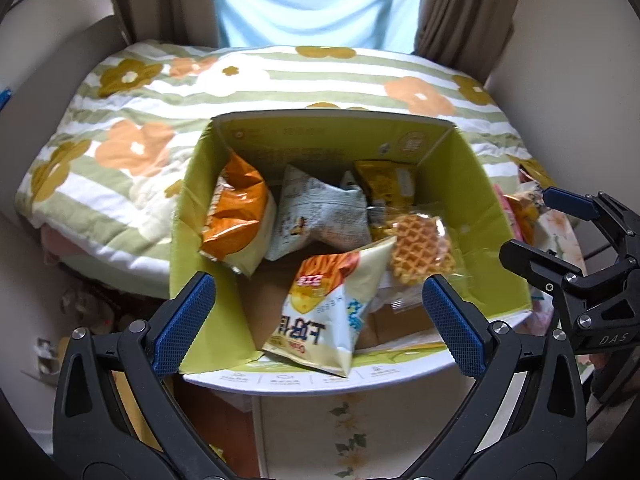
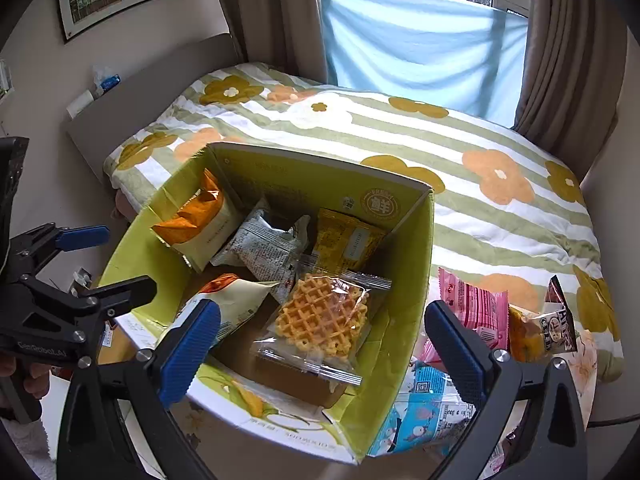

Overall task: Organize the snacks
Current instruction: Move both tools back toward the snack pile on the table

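Observation:
A green cardboard box (image 1: 476,184) (image 2: 404,280) holds several snacks: an orange bag (image 1: 236,212) (image 2: 196,220), a grey-white packet (image 1: 320,208) (image 2: 264,248), a yellow packet (image 1: 384,184) (image 2: 348,240), a wrapped waffle (image 1: 420,252) (image 2: 324,320) and a fries chip bag (image 1: 324,312) (image 2: 236,304). My left gripper (image 1: 320,328) is open and empty over the box's near edge. My right gripper (image 2: 320,352) is open and empty above the box's near right side. Outside the box at the right lie a pink packet (image 2: 476,312), a blue packet (image 2: 424,416) and a dark-topped snack bag (image 2: 552,324).
The box stands on a small table (image 1: 320,416) with a floral cloth. Behind it is a bed (image 2: 360,120) with a striped flower quilt. Curtains (image 2: 560,60) and a blue sheet (image 2: 416,40) hang at the window. The other gripper shows at each view's edge.

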Demonstrator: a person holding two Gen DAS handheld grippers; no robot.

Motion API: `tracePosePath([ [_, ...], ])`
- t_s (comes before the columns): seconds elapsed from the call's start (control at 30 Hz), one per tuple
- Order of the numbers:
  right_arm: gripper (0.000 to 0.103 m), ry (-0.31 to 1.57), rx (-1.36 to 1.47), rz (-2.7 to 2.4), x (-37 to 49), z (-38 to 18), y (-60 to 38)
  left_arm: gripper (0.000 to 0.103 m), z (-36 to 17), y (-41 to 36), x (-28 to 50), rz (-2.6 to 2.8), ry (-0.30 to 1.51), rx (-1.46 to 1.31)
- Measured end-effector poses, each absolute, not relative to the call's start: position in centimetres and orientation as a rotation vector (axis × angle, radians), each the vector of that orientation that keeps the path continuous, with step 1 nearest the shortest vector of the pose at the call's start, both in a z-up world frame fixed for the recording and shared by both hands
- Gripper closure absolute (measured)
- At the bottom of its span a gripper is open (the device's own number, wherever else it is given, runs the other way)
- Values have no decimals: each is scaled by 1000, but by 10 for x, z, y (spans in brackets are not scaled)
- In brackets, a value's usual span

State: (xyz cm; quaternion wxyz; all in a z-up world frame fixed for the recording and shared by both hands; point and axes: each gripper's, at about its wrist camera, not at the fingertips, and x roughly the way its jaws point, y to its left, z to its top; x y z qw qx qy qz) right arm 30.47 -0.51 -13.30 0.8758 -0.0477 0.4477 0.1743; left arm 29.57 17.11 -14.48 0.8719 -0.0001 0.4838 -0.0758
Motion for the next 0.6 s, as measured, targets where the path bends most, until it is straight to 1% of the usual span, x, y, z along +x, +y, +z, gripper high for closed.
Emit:
tracePosePath([
  [0.27,1,878,-65,260,284,-107,-36,0,-126,140,291,-269,968,33],
  [0.6,1,835,3,113,258,-87,-128,0,-108,70,288,-337,929,56],
])
